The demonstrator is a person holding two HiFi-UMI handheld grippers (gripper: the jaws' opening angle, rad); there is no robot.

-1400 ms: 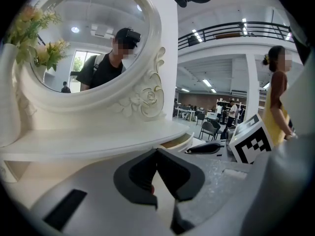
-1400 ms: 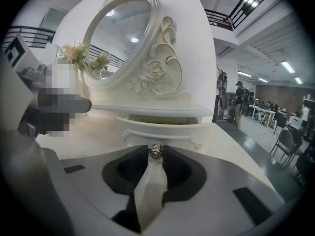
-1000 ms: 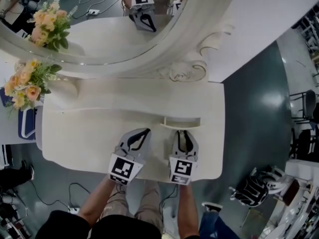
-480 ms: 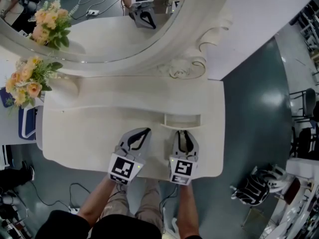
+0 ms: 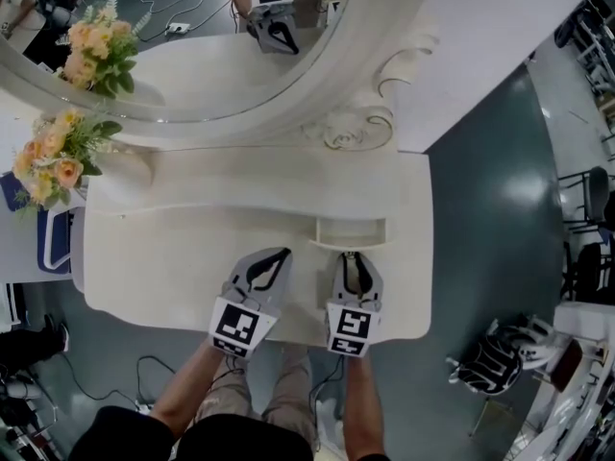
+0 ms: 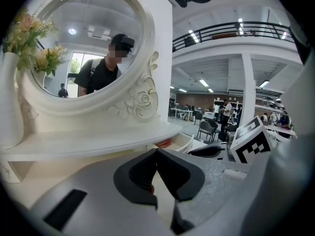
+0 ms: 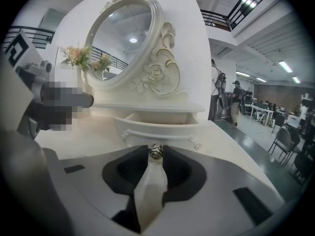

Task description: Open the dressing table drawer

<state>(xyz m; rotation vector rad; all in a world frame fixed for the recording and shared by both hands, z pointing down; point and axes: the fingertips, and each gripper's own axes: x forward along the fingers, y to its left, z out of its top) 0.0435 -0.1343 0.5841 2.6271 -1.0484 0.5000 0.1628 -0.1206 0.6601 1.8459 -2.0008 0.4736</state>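
The white dressing table [image 5: 173, 257] has a small drawer [image 5: 351, 231] under its raised shelf, on the right, and it stands pulled partly out. In the right gripper view the drawer front [image 7: 157, 129] shows its curved rail, and a small metal knob [image 7: 156, 151] sits between my jaw tips. My right gripper [image 5: 355, 259] is shut on that knob. My left gripper [image 5: 272, 257] hovers over the tabletop just to the left, its jaw tips touching with nothing between them [image 6: 156, 152]. The open drawer [image 6: 189, 141] also shows from the left gripper view.
A large oval mirror [image 5: 192, 65] in a carved white frame rises behind the shelf. A white vase of peach flowers [image 5: 48, 157] stands at the table's back left. Dark floor lies to the right, with a black and white object [image 5: 490, 363] on it.
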